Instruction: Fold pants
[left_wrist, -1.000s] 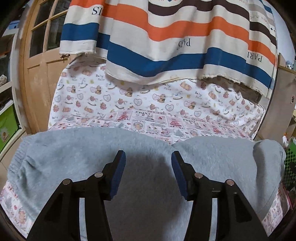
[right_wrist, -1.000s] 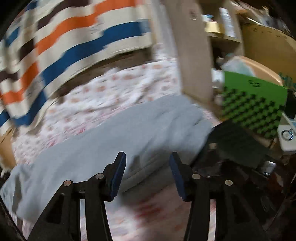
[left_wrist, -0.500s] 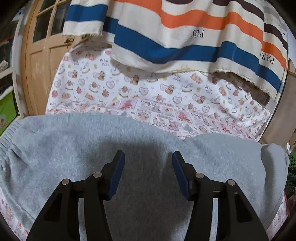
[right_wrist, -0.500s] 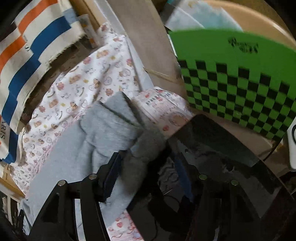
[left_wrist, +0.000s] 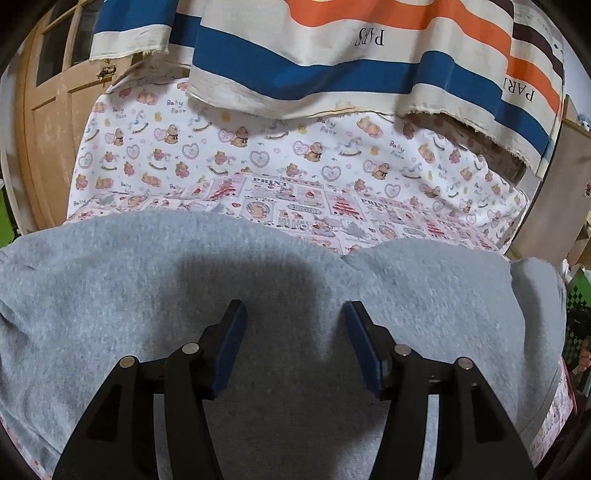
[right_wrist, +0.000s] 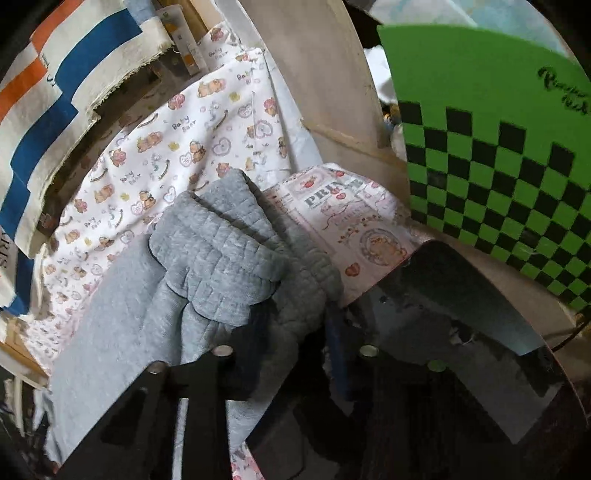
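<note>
Only right claw (right_wrist: 291, 332) pinches pants (right_wrist: 229, 258).

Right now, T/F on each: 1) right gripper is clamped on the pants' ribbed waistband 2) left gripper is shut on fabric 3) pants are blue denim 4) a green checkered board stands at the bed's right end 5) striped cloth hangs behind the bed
1) True: the right gripper has just been closing, and the bunched waistband of the grey sweatpants sits pinched between its pads.
2) False: the left gripper is open above the flat fabric, with nothing between its pads.
3) False: they are grey fleece.
4) True: the green checkered board.
5) True: the striped cloth.
</note>
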